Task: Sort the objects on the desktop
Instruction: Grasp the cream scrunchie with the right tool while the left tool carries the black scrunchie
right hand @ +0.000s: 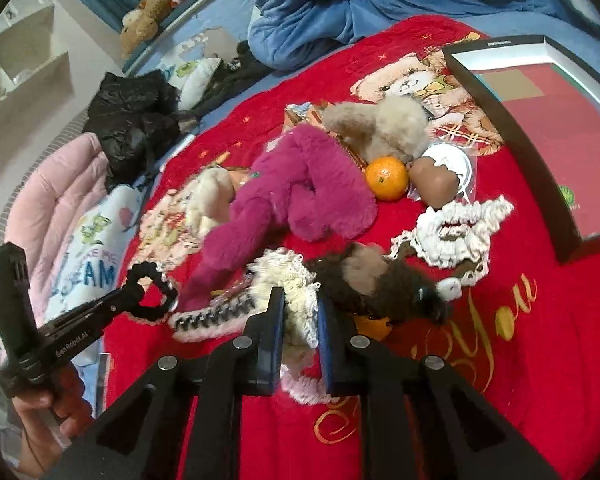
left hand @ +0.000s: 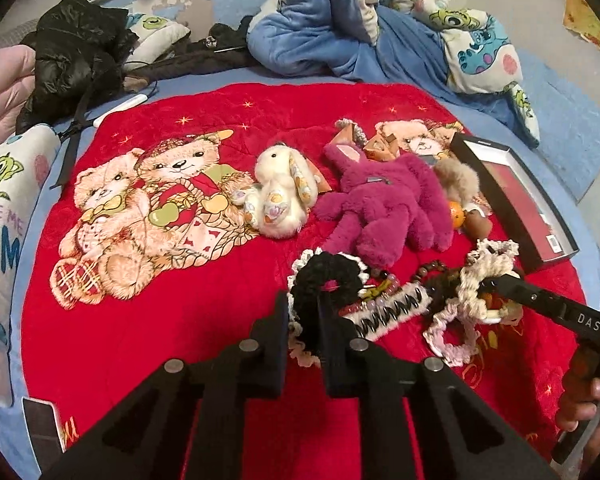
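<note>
On the red teddy-bear blanket [left hand: 180,300] lies a heap of hair ties. My left gripper [left hand: 303,312] is shut on a black scrunchie with white trim [left hand: 324,280] and holds it above the blanket; the right wrist view shows the left gripper [right hand: 130,300] with that black scrunchie [right hand: 152,292] dangling from its tips. My right gripper [right hand: 300,312] is shut on a cream fuzzy scrunchie [right hand: 292,284]. From the left wrist view the right gripper [left hand: 496,282] is seen pinching this cream scrunchie [left hand: 484,268]. An open black box [right hand: 512,128] sits at the right.
A magenta plush [left hand: 384,204], a white bunny [left hand: 276,196], a tan plush [right hand: 384,128], an orange [right hand: 386,178], a brown scrunchie [right hand: 380,284], another cream scrunchie [right hand: 456,232] and a striped hair clip [left hand: 380,312] crowd the blanket. Black jacket [left hand: 72,64] and blue bedding [left hand: 340,28] lie behind.
</note>
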A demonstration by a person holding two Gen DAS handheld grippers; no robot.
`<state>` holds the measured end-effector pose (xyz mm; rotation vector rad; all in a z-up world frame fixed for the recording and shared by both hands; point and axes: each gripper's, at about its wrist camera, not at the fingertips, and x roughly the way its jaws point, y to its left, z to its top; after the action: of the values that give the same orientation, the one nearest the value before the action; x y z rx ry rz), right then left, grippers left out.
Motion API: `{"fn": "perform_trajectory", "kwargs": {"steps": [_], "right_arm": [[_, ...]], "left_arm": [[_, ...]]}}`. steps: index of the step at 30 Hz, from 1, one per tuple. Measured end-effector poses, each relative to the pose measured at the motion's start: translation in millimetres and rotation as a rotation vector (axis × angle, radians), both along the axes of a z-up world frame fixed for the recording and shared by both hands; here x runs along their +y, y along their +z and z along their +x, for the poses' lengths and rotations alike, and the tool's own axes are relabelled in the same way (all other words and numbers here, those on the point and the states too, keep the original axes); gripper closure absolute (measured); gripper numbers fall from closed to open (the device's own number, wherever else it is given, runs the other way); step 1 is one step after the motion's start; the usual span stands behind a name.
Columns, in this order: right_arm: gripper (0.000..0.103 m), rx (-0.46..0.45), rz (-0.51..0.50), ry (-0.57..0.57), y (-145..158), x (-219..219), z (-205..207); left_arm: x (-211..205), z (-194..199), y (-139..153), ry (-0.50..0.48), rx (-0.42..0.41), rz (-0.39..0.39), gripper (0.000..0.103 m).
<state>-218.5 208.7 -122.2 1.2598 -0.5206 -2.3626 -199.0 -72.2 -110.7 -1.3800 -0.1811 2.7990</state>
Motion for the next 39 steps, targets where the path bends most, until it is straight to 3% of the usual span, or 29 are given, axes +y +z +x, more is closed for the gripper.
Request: {"fn": "perform_trajectory", "kwargs": {"steps": [5,23,31,39], "right_arm": [[0.088,0.014,-0.003,0.009,4.3,0.4,11.8],[0.088,0.106,-0.004,-0.006,40.6,11.9,53.5],[0.088,0.096,0.01,-0.123,44.3,61.8,82.6],[0.088,0.092,0.028,-0.311,46.0,141.3,129.9]], "left_arm": [[-5.7,16.0,2.9,0.018,0.009,0.053,0.089],[31.9,44.5,32.2,-0.059,0.069,0.102,0.089],[89.5,45.8,36.1,-0.195,0.055,0.131,0.089],[169.9,52.2,34.2,-0.368,0.024,0.145,0.089]]}}
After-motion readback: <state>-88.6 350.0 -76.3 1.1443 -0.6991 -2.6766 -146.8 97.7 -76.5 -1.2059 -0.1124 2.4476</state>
